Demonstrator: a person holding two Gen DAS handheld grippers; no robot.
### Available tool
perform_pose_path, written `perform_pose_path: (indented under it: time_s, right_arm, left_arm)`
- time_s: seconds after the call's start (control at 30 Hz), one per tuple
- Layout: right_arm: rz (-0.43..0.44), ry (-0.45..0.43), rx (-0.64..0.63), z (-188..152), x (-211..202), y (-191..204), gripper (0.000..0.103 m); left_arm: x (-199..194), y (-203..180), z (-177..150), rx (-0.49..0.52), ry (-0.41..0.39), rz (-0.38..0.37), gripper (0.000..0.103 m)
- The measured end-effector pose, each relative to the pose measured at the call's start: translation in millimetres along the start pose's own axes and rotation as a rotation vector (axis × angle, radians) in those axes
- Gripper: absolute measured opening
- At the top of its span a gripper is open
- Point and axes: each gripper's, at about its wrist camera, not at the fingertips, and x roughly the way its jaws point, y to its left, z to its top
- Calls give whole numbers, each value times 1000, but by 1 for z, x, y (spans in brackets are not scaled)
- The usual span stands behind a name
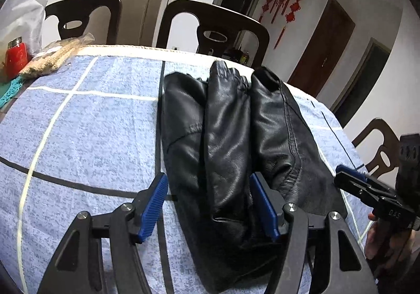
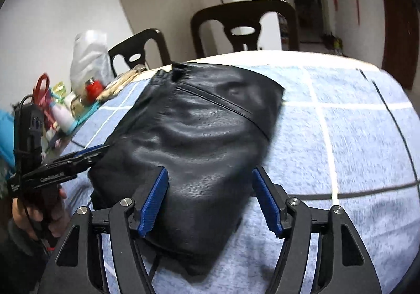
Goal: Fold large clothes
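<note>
A black leather jacket (image 1: 225,136) lies folded into a long bundle on the blue checked tablecloth (image 1: 92,123). My left gripper (image 1: 210,207) stands open astride the bundle's near end, its left pad just off the leather and its right pad beside a fold. In the right wrist view the jacket (image 2: 199,131) is a broad dark slab. My right gripper (image 2: 210,204) is open over its near corner, with leather between the blue pads. Each gripper shows in the other's view: the right one (image 1: 351,181) at the jacket's right edge, the left one (image 2: 86,154) at its left edge.
Dark wooden chairs (image 1: 212,28) stand behind the table's far edge. At the far left corner are a red jar (image 1: 17,57), a plastic bag (image 1: 26,13), a packet and red scissors (image 2: 42,89). Bare cloth (image 2: 354,141) lies right of the jacket.
</note>
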Motion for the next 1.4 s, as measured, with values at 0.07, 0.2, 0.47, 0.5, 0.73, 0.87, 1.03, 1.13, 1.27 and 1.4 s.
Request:
perform_pose_path:
  time_s: [0.07, 0.2, 0.47, 0.5, 0.73, 0.87, 1.03, 1.13, 1.27, 1.4]
  right_arm:
    - [16, 4, 32, 1, 1, -6, 68]
    - [40, 12, 70, 1, 3, -12, 71]
    - [46, 3, 82, 7, 1, -13, 71]
    - [45, 2, 81, 8, 1, -13, 71]
    - [80, 19, 135, 9, 7, -27, 71]
    - [128, 57, 193, 9, 19, -41, 72]
    - [165, 95, 255, 11, 38, -56, 73]
    - [196, 99, 279, 13, 46, -60, 73]
    - [226, 96, 306, 16, 56, -63, 73]
    - [223, 89, 303, 20, 61, -60, 73]
  left_arm:
    - [-3, 0, 3, -3, -7, 2, 67]
    - [-3, -1, 8, -3, -9, 15, 67]
    - [-5, -6, 19, 3, -26, 21, 67]
    - [-5, -7, 21, 6, -27, 21, 67]
    - [7, -5, 27, 9, -17, 36, 70]
    - [24, 2, 21, -3, 23, 20, 74]
    - [44, 18, 11, -68, 63, -14, 85]
    - [46, 20, 10, -65, 53, -23, 87]
    - [51, 17, 12, -52, 53, -23, 89]
    - [56, 15, 14, -45, 56, -27, 89]
